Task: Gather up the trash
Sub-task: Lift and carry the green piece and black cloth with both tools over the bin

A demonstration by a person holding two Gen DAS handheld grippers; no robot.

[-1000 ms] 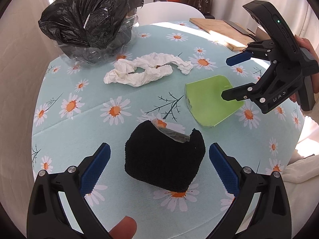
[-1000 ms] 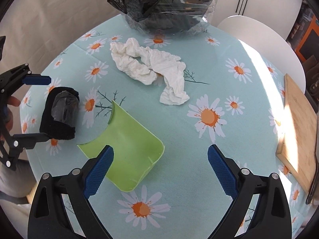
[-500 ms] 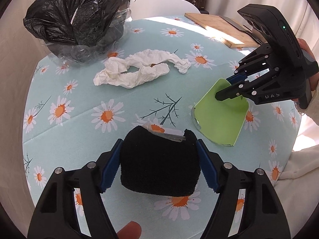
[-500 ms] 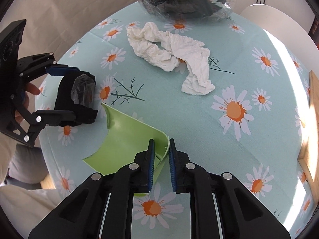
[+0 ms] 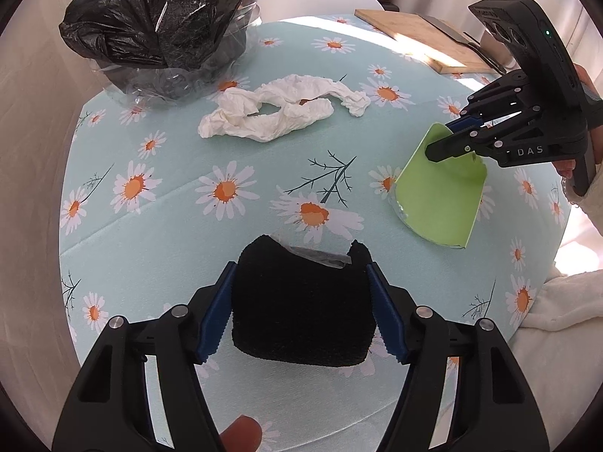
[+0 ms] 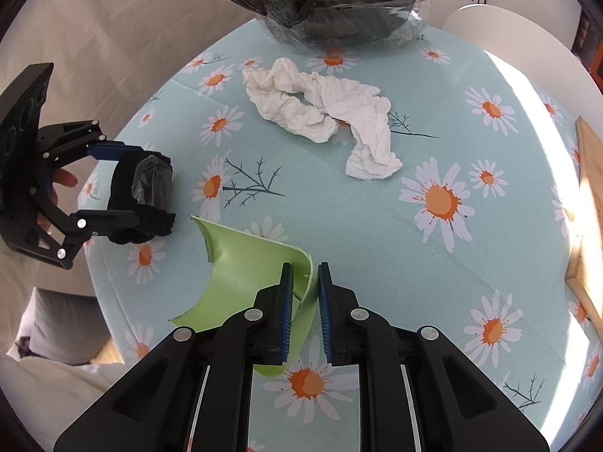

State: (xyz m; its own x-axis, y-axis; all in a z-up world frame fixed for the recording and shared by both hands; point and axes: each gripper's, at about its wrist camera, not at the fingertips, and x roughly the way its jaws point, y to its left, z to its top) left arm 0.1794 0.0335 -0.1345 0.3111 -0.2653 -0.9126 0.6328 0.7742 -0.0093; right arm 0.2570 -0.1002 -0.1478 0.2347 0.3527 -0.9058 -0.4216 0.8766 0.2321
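Two claws at work over a daisy-print desk (image 5: 181, 233) — trash in both.

Left claw (image 5: 301, 297) just closed in, pads pressed on a black fabric bundle (image 5: 301, 309) with clear plastic tucked inside; right claw (image 6: 304, 301) clamped on the raised edge of a torn green plate piece (image 6: 241, 271). Crumpled white paper (image 6: 320, 113) loose mid-desk; beyond it, black-bag-lined clear bin (image 5: 169, 37) — contents not visible.

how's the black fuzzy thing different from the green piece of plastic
The black fuzzy bundle is thick, soft and dark; the green plastic piece is thin, smooth and bright. The left gripper spans the bundle's sides; the right gripper pinches the plastic's curled edge. Both are gripped over the table.
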